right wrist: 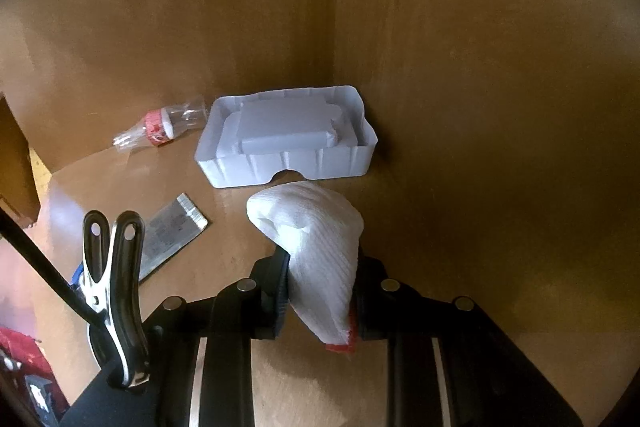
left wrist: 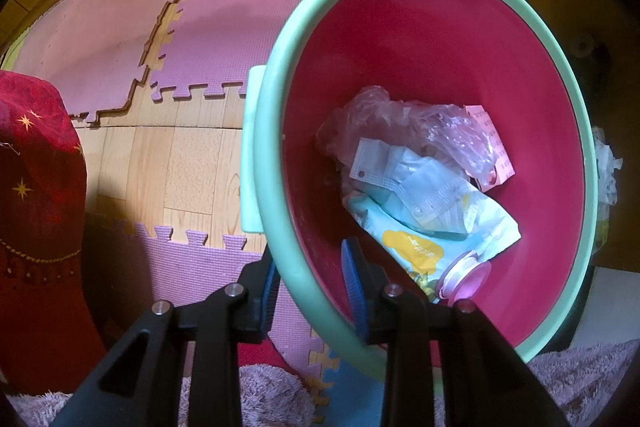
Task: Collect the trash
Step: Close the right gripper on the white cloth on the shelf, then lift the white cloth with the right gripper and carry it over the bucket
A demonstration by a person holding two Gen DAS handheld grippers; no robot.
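White crumpled tissue (right wrist: 320,251) sits clamped in the right claw (right wrist: 322,291) — left claw (left wrist: 316,287) pinches the red bin's green rim (left wrist: 280,131).

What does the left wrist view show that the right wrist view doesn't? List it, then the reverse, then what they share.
Only the left wrist view: the left gripper clamped on the green rim of the red basin, which holds a plastic bag, a face mask and a snack pouch; pink foam mats.

Only the right wrist view: the right gripper shut on a white tissue, a plastic tray, an empty bottle and a foil wrapper.

Shared: no object appears in both.
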